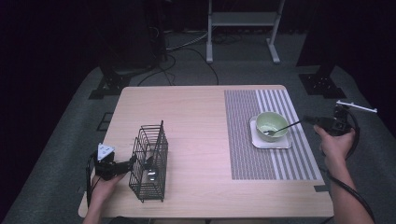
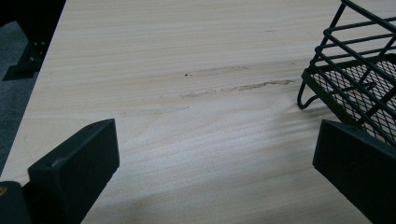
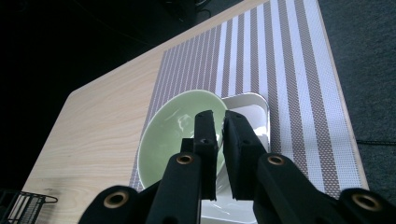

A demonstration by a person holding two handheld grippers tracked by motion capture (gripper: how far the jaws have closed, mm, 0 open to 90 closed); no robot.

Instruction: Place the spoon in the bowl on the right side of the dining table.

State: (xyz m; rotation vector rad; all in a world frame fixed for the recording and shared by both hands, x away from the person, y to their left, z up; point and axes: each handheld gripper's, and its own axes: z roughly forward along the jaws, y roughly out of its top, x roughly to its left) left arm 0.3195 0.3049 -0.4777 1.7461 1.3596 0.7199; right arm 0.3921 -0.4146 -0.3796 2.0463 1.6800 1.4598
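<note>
Left hand (image 1: pixel 103 184): comes in from the near left edge of the high view, forearm angled up and slightly right, wrapped around the left gripper's body at the near-left corner of the bench (image 1: pixel 187 121).
Left gripper (image 1: pixel 132 162): lies low and roughly level, pointing right at the near-left side of the wire basket (image 1: pixel 150 161); a grey three-cornered plate sits on top.
Left fingers (image 2: pixel 74 163): wide apart in the left gripper view, with bare wood between them; the right-hand one sits just beside the basket's corner, and whether it touches is unclear.
Wire basket: black, upright, on the near left part of the bench; something small and shiny lies inside it, too unclear to name.
Right hand (image 1: pixel 335 145): reaches in from the near right, forearm running up along the bench's right edge, gripping the right gripper's body beyond the edge.
Right gripper (image 1: pixel 306 120): held level, pointing left toward the bowl (image 1: pixel 272 125).
Right fingers (image 3: pixel 242 154): drawn nearly together, clamped on the handle of the spoon (image 1: pixel 282 128).
Spoon: slopes down from the fingers, its scoop inside the bowl.
Bowl: pale green, on a white square plate (image 1: pixel 271 141).
Placemat (image 1: pixel 273 135): striped, covers the right part of the bench, under the plate.
</note>
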